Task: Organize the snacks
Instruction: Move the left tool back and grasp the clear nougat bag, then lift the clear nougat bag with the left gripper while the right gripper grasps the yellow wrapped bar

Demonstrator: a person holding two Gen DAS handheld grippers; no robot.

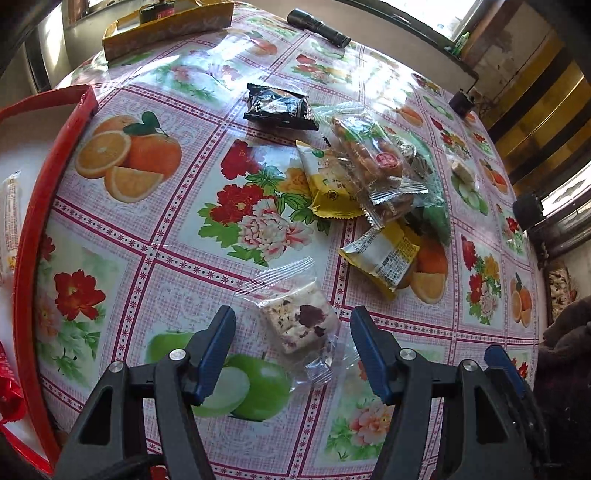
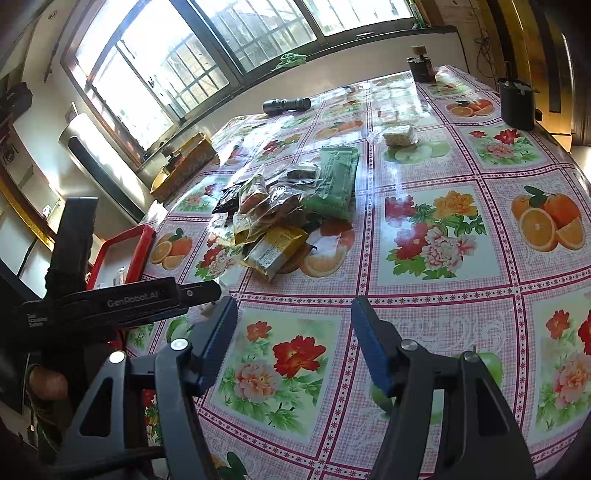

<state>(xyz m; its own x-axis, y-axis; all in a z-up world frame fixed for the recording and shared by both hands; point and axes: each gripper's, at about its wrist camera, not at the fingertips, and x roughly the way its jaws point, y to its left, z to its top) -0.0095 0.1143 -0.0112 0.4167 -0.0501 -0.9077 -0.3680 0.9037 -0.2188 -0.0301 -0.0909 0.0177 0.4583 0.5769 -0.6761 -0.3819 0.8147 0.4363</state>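
My left gripper [image 1: 291, 325] is open, its blue fingers either side of a clear-wrapped white nougat with red bits [image 1: 299, 321] lying on the flowered tablecloth. A pile of snack packets [image 1: 376, 177] lies beyond it: yellow packets, a clear bag of brown biscuits, a green packet, and a black packet [image 1: 280, 108] apart to the left. A red tray [image 1: 27, 229] at the left edge holds a white-wrapped snack [image 1: 10, 218]. My right gripper [image 2: 293, 321] is open and empty over bare tablecloth, with the pile [image 2: 291, 206] ahead and the left gripper's body [image 2: 122, 302] at its left.
A black torch [image 1: 319, 27] and a yellow box [image 1: 166, 31] lie at the table's far side. A lone wrapped nougat [image 2: 399, 136] sits to the right of the pile. Dark jars [image 2: 516, 105] stand near the right edge. A window is behind.
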